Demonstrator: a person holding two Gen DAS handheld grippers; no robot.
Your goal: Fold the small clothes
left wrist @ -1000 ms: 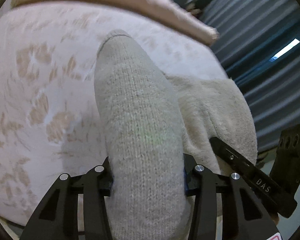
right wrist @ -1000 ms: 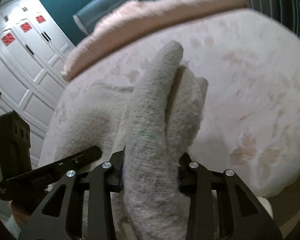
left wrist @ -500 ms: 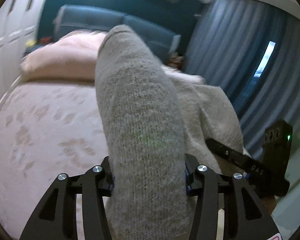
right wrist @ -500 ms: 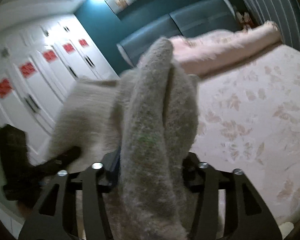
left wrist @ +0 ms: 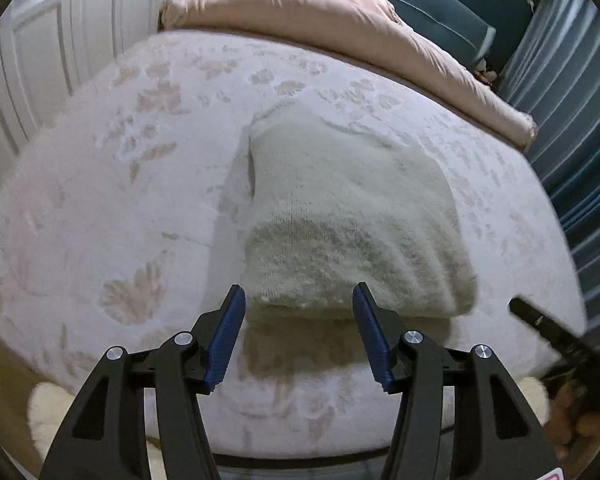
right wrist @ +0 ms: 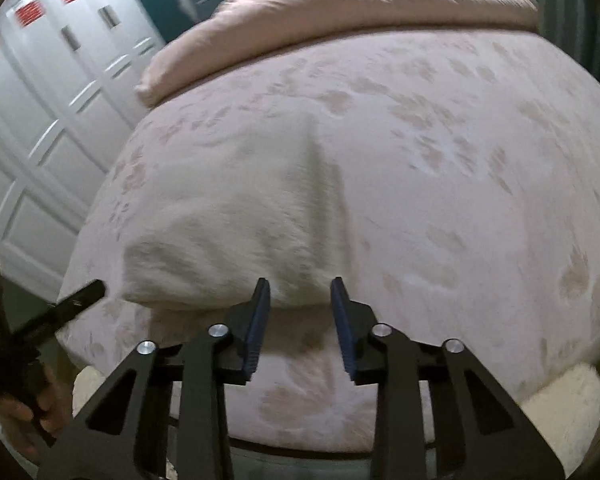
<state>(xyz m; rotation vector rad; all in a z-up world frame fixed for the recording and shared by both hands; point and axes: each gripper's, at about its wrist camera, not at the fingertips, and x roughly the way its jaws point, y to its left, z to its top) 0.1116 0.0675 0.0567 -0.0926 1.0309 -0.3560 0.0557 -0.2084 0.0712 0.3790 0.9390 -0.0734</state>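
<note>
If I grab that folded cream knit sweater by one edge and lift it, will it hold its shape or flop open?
The folded cream knit sweater would probably flop: its thick layers sag and round off at the near fold. The fuzzy knit looks grippy, so slipping from jaws seems unlikely. On the soft pink leaf-patterned bedspread, a push would likely bunch it up instead of sliding it.

Dim indoor light – soft shadow under sweater [left wrist: 352, 216]; right view motion-blurred, fisheye bending and dark vignette at edges.

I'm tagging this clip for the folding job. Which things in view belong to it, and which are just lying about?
Belongs to the job:
- cream knit garment, folded on the bedspread
- left hand-held gripper, open
- right hand-held gripper, open

Just there:
- pink duvet
- white wardrobe doors
- curtains
</note>
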